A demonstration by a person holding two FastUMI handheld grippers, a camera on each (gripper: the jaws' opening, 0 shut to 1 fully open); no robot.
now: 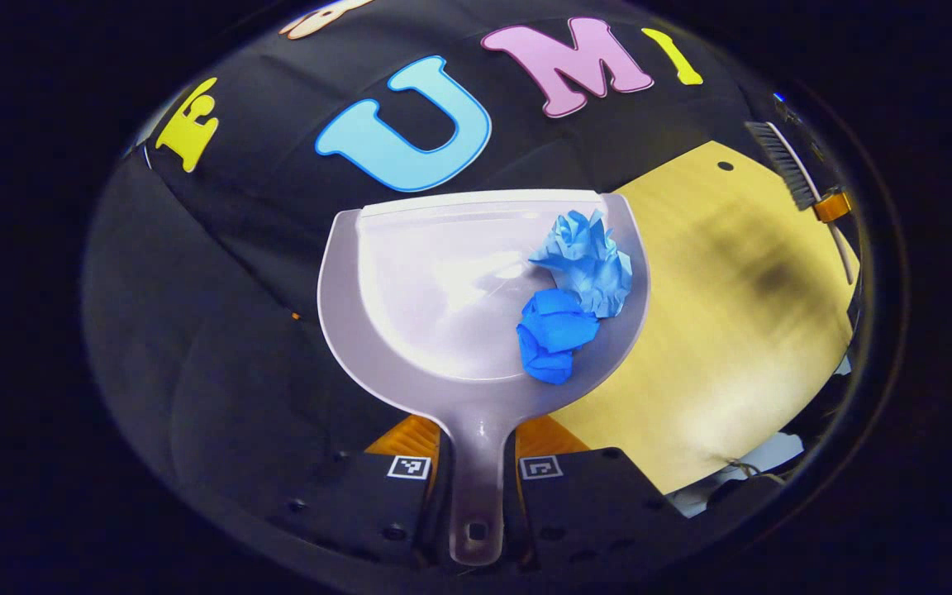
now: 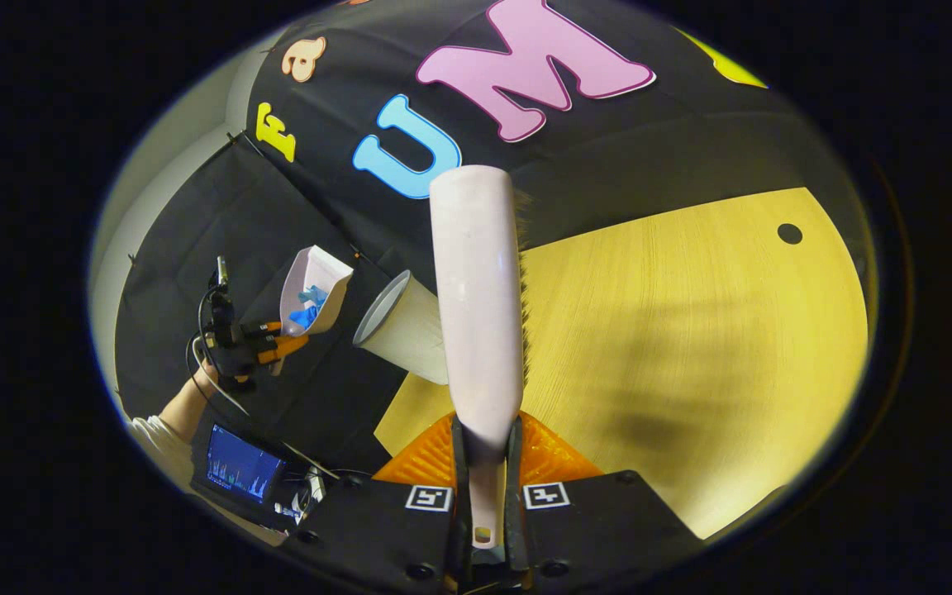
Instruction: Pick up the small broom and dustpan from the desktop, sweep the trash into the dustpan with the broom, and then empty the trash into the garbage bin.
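Black cloth wall (image 2: 649, 157) behind a pale wooden desktop (image 2: 691, 347) — one dark hole (image 2: 789, 233) near its edge; soft shadows.

No legible text or labels.

The light comes from above and is rather bright on the desk (image 2: 691, 330), where soft, wide shadows lie. In the left gripper view the desk (image 1: 716, 330) is smeared by motion blur, and the dustpan (image 1: 443, 289) carries a white glare. Both views bend strongly at the edges, and the dark cloth stays dim.
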